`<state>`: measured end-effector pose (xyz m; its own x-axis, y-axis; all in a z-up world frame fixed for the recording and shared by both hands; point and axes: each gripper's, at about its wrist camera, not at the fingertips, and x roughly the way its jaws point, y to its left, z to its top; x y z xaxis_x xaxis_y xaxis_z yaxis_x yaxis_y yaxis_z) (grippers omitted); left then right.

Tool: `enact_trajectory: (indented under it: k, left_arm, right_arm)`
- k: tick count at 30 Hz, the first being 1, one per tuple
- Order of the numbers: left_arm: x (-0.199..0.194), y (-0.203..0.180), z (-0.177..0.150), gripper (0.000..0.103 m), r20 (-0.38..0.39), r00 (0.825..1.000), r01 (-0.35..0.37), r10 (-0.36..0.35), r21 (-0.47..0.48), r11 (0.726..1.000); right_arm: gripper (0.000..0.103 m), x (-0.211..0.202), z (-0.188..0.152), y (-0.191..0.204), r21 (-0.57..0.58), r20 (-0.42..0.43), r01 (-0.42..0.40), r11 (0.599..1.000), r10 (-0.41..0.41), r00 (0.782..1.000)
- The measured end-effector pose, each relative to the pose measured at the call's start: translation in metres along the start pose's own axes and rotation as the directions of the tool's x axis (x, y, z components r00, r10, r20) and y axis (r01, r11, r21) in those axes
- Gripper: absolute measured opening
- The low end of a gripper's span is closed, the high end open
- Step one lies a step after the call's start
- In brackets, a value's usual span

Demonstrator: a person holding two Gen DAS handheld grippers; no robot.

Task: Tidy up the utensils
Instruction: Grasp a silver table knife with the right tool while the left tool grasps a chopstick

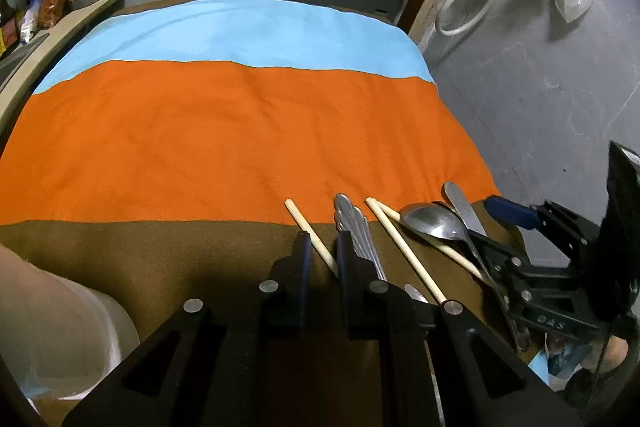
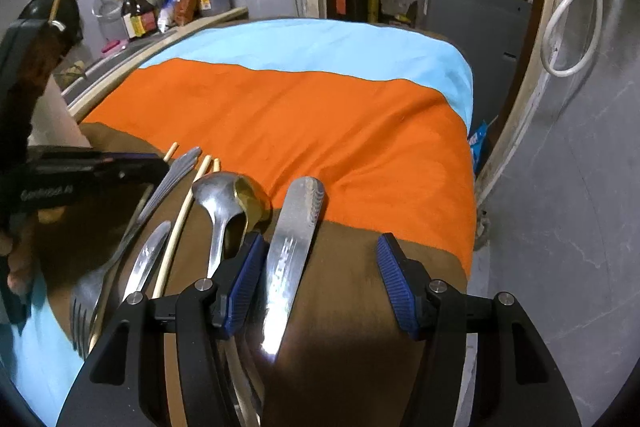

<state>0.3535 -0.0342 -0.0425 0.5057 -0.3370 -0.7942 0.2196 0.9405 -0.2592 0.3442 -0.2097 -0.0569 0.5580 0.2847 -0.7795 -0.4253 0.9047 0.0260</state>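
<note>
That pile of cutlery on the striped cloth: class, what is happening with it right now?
A person holds a claw in each hand over loose utensils on the striped cloth. The left claw has narrowed around a wooden chopstick beside the fork handles. The right claw stands open, its pads either side of a flat steel handle. Spoons lie between, unsorted.
</note>
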Motion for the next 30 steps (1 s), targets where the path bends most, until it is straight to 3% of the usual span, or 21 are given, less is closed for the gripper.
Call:
enact_trajectory:
  k: [4, 7, 13, 17, 23, 27, 30]
  left_arm:
    - [0.003, -0.002, 0.004, 0.011, -0.012, 1.000, -0.008, 0.009, 0.017, 1.000]
    - [0.005, -0.003, 0.003, 0.011, -0.003, 1.000, -0.010, 0.010, 0.023, 1.000]
    - [0.003, 0.000, -0.002, 0.006, 0.040, 0.999, 0.017, -0.017, -0.006, 1.000]
    - [-0.006, 0.005, -0.005, 0.004, 0.064, 0.995, 0.078, -0.075, -0.046, 0.996]
    - [-0.043, -0.004, -0.014, 0.003, 0.173, 0.979, 0.108, -0.106, -0.001, 0.994]
    - [-0.073, -0.010, -0.022, 0.002, 0.278, 0.952, 0.127, -0.128, 0.022, 0.992]
    - [-0.088, -0.011, -0.027, 0.000, 0.351, 0.926, 0.145, -0.139, 0.010, 0.989]
  right_arm:
    - [0.057, 0.011, 0.010, -0.005, 0.041, -0.046, -0.025, 0.999, 0.027, 0.999]
    - [0.056, 0.013, 0.012, -0.002, 0.037, -0.052, -0.002, 0.999, 0.004, 0.999]
    - [0.022, 0.013, 0.016, 0.005, 0.060, -0.063, -0.015, 0.998, 0.018, 0.998]
    - [0.018, 0.009, 0.018, 0.002, 0.098, -0.055, -0.026, 0.995, 0.031, 0.998]
    - [0.018, -0.024, 0.005, -0.001, 0.128, 0.103, -0.034, 0.991, 0.021, 0.994]
    - [0.017, -0.053, -0.003, 0.002, 0.119, 0.245, -0.040, 0.992, 0.010, 0.969]
    - [0.017, -0.072, -0.008, 0.007, 0.104, 0.343, -0.019, 0.994, -0.017, 0.939]
